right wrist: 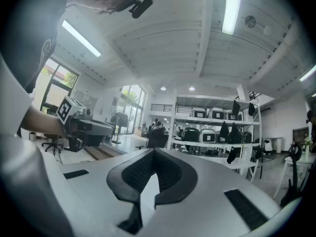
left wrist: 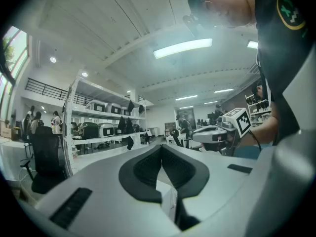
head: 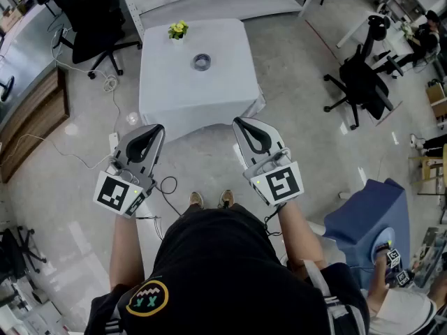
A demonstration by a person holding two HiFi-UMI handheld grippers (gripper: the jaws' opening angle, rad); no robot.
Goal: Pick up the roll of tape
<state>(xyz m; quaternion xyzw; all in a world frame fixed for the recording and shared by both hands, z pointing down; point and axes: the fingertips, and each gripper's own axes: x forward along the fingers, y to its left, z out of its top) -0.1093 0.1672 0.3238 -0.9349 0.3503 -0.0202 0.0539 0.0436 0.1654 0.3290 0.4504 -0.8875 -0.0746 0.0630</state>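
The white table occupies the upper centre of the head view. Below it, the left gripper and right gripper are both clenched on nothing. The roll of tape lies flat on the table, above and between them, and looks marginally nearer the right.

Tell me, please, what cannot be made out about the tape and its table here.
Roll of tape: head view, too small to judge how much is left; absent from both gripper views.
Draped table: head view, its cloth hides the legs.
Yellow flowers: head view, container too small to identify.
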